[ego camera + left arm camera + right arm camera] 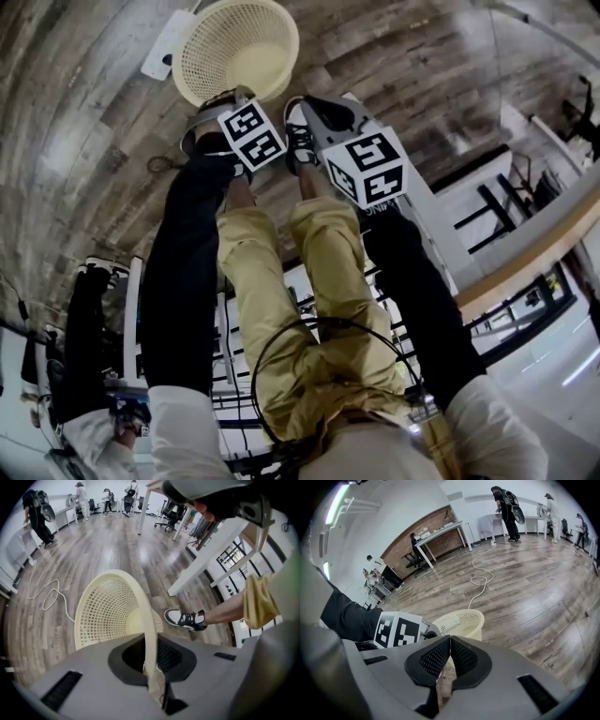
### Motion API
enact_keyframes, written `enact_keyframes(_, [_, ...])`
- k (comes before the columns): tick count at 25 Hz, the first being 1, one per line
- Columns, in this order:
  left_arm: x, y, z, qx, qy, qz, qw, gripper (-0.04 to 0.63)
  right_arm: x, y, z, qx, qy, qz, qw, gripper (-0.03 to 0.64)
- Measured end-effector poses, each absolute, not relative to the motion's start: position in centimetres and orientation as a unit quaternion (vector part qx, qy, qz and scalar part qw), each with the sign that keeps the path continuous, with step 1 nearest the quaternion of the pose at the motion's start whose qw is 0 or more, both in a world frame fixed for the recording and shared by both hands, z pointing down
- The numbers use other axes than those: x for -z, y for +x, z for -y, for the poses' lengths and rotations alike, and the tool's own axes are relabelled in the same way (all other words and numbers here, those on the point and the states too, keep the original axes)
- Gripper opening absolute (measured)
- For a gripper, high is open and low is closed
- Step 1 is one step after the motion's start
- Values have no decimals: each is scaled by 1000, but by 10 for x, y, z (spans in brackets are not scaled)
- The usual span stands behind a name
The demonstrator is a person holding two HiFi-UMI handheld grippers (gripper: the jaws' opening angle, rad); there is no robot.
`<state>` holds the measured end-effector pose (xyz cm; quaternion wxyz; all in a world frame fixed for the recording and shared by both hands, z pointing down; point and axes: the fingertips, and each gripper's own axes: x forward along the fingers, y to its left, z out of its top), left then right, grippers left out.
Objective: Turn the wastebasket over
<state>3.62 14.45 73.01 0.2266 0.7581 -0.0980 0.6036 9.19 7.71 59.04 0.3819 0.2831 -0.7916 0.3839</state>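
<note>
While the basket (239,52) is standing upright on the floor (94,141) at the head view's top centre, the left claw (151,665) is clamping its near rim (147,620), likely to tip it over; the right claw (449,654) is hanging beside, jaws together, empty.

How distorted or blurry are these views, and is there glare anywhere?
Head view: heavy fisheye, the wood floor planks curve around the wastebasket, and the edges go dark. Left gripper view: sharp, with a pale sheen on the floor and vignetted corners. Right gripper view: the ceiling light strip blooms at top left.
</note>
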Motion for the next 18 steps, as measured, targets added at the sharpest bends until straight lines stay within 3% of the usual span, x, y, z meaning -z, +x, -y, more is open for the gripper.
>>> enact_keyframes(8, [-729,42,-130,-563,769,17,302,23,-605,100,-59,-386,299,789,372,21])
enact_keyframes(13, [-734,26,-67,-540,779,108,299,49,-611,106,-68,-396,301,781,378,22])
enact_keyframes(18, [-745,1,-42,-530,761,162,338,78,-619,107,-70,-404,300,776,381,22])
